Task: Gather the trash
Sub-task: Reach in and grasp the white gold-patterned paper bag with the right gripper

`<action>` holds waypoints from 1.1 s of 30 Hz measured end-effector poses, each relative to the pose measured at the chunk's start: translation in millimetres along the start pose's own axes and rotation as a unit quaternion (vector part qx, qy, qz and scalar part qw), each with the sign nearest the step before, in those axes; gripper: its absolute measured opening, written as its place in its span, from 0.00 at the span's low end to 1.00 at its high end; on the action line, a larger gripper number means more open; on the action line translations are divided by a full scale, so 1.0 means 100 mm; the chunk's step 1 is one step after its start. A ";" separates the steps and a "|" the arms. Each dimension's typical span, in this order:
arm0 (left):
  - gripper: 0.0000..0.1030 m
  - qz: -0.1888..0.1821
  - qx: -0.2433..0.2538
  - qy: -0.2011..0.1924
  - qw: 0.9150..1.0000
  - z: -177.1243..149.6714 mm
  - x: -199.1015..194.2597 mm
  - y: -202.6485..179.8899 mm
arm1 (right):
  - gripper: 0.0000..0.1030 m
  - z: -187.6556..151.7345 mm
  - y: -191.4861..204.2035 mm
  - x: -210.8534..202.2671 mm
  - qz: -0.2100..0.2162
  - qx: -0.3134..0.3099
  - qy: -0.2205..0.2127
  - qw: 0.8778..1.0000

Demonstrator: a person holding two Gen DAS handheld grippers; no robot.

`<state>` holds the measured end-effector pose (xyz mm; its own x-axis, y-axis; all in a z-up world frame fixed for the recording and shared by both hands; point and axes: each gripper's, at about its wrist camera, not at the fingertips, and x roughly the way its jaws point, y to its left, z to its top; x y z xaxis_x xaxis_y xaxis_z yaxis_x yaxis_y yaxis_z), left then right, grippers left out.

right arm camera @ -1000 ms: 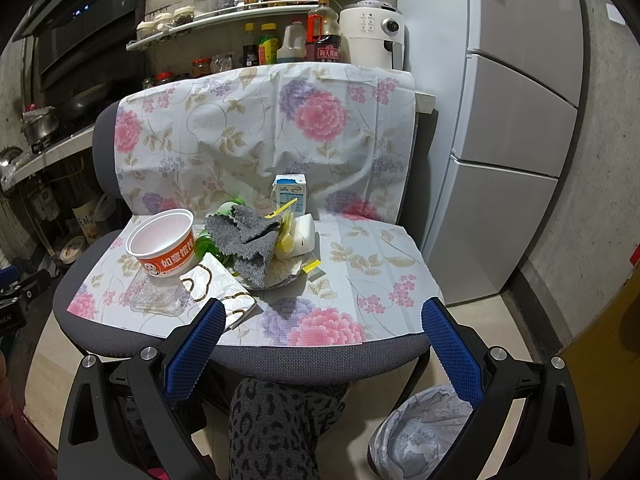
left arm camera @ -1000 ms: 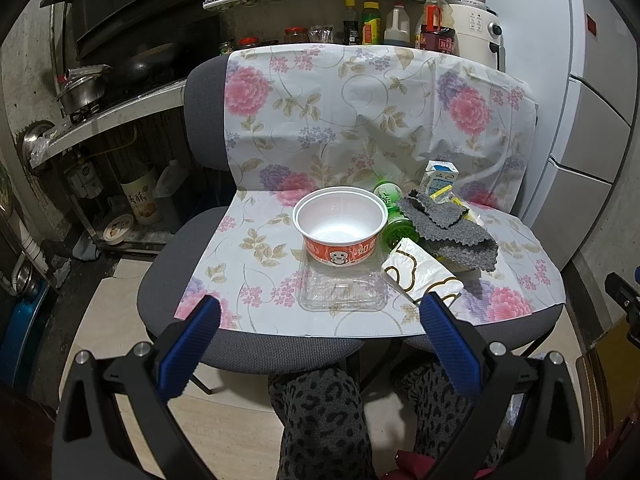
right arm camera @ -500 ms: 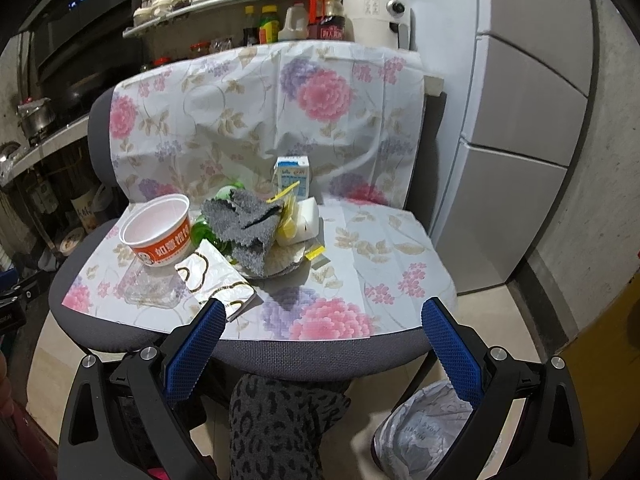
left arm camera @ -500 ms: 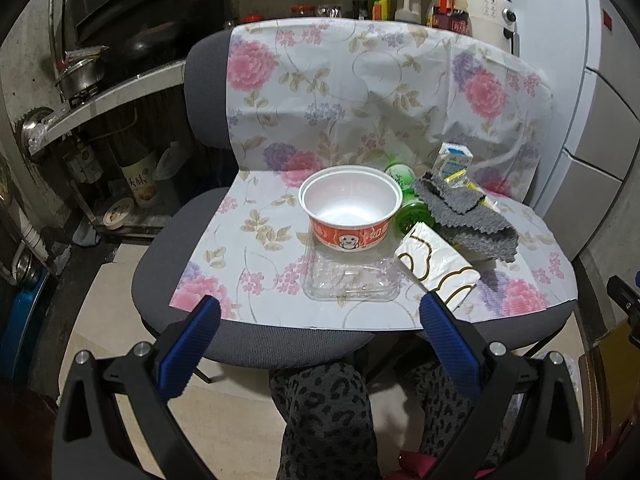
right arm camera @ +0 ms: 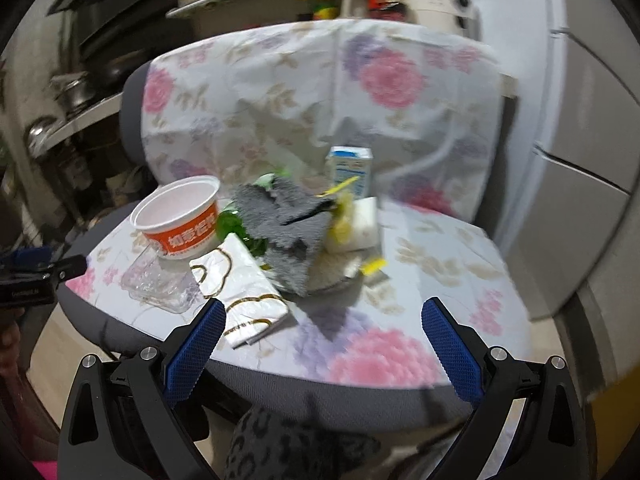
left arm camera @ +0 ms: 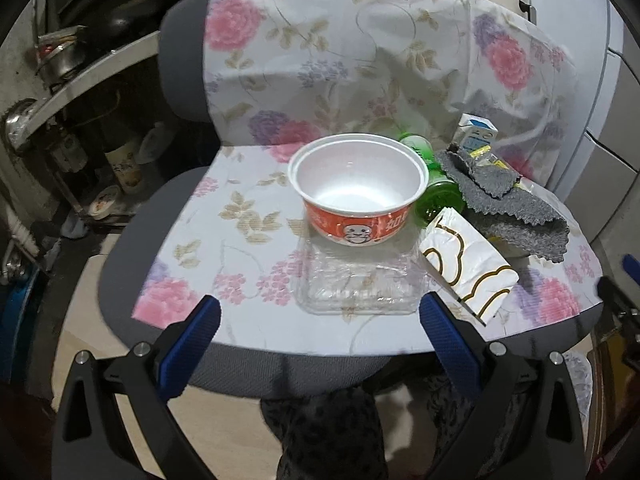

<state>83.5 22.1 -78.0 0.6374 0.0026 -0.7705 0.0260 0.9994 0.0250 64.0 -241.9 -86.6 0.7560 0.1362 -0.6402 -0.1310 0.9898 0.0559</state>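
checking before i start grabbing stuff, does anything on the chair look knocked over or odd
Yes. A green bottle lies on its side behind the noodle bowl, partly under a rumpled grey cloth draped over other litter. The clear plastic tray looks crushed. The milk carton and bowl stand upright; nothing looks spilled.

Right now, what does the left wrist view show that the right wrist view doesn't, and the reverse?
Only the left wrist view shows the noodle bowl's white inside and the cartoon face on its side. Only the right wrist view shows the white block beside the milk carton and the refrigerator doors. Both show the bowl, clear plastic tray, grey cloth and white gold-patterned bag on the floral-covered chair.
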 end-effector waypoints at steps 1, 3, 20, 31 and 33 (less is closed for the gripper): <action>0.94 -0.007 -0.002 -0.003 1.000 0.00 0.04 0.01 | 0.94 -0.01 0.01 0.10 0.013 0.002 0.006 1.000; 0.94 -0.003 -0.005 -0.008 1.000 0.02 0.12 0.01 | 0.94 -0.02 0.02 0.25 0.032 0.002 0.025 0.999; 0.88 -0.015 0.004 0.025 1.000 0.06 0.67 -0.04 | 0.59 -0.19 0.02 1.11 0.122 0.009 0.082 0.989; 0.76 -0.033 0.014 0.034 0.999 0.06 0.74 -0.11 | 0.41 -0.19 0.10 1.40 0.209 0.018 0.101 0.973; 0.76 -0.036 0.012 0.033 0.999 0.05 0.73 -0.10 | 0.35 -0.18 0.18 1.39 0.209 0.009 0.104 0.972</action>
<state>133.5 12.5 -130.9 0.5811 -0.0661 -0.8111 0.0884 0.9959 -0.0178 155.5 -205.5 -188.6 0.4933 0.5173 -0.6993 -0.3863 0.8506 0.3567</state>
